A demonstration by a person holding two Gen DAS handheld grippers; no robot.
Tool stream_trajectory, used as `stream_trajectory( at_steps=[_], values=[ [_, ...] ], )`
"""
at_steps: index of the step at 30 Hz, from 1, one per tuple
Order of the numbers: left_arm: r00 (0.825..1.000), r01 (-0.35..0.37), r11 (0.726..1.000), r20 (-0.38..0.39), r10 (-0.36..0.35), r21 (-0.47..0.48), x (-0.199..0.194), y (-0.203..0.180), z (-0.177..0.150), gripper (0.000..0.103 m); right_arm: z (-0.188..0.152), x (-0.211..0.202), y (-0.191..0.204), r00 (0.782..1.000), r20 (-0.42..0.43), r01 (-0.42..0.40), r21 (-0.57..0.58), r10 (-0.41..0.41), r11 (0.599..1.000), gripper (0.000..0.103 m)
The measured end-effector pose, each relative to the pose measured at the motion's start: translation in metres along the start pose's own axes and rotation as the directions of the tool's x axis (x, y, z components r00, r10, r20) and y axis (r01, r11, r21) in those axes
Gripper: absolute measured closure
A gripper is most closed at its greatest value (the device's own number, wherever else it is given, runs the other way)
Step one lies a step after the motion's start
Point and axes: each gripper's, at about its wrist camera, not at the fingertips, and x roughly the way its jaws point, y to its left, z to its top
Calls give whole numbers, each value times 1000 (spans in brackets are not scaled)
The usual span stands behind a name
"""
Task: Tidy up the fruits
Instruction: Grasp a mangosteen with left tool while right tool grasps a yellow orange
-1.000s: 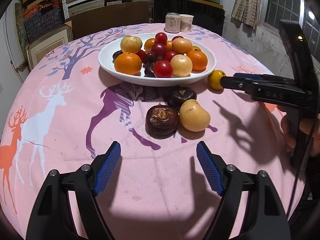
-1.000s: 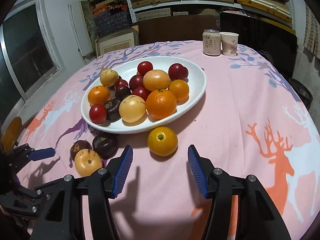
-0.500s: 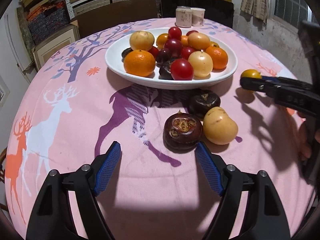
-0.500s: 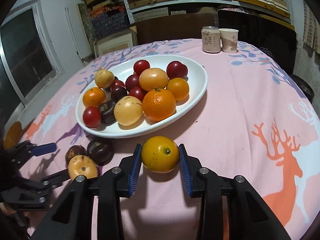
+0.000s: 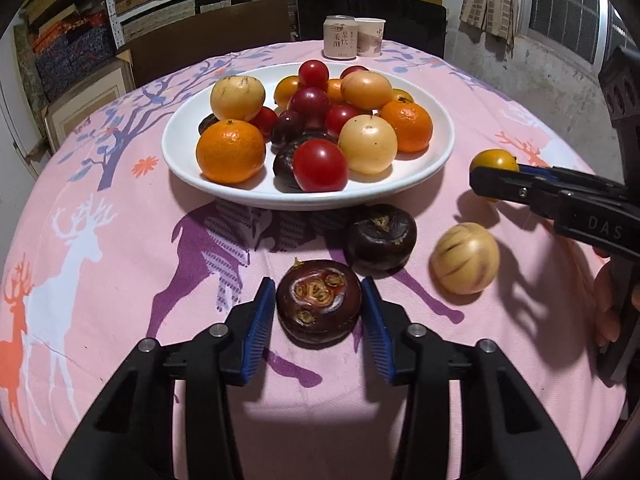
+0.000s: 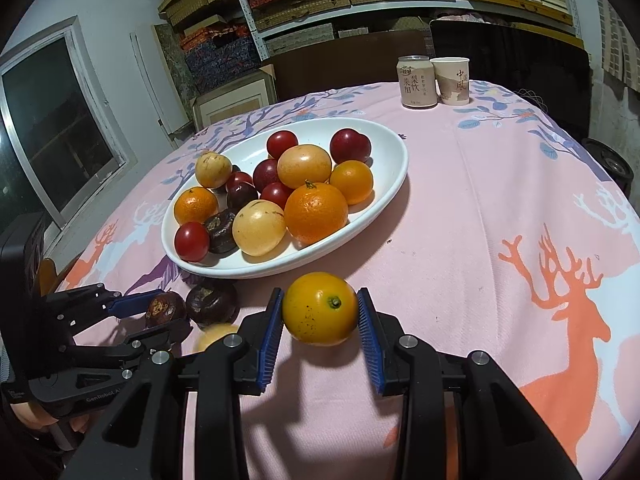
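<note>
fingers, left: left gripper [image 5: 319,312] fingers have just been closing in, now clamping the dark brown fruit [image 5: 319,304], blue pads touching both its flanks; fruit sitting on the surface [image 5: 120,280] near the plate's front rim
fingers, right: right gripper [image 6: 320,316] fingers clamping the yellow-orange citrus [image 6: 320,308], pads pressing on both sides; citrus sitting low at the surface, just in front of the plate
plate: white plate [image 5: 440,152] piled with oranges, red plums, pale yellow fruit, a few dark ones; free room looking scarce
loose fruit: second dark fruit [image 5: 381,238] and striped yellow fruit [image 5: 465,258] lying between the two grippers, neither being touched
step: both grasps looking seated, lift not started; picking strays for the plate
next: lifting each fruit clear of the rim, carrying over, setting into a gap, not on top of the pile, since round fruit will be rolling
risk: grippers working close together; staggering the two carries seems safer
</note>
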Motion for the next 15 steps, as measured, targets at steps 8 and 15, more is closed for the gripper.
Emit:
stream_trajectory(
  at_steps=[8, 15],
  values=[
    [998, -10, 1000, 57, 12, -19, -22, 1, -12, 63, -3, -13, 5, 999, 53, -9, -18, 10, 1000, 66],
    [996, -25, 999, 81, 27, -31, -38, 1, -19, 63, -8, -24, 5, 997, 73, -13, -17, 14, 1000, 66]
  ],
)
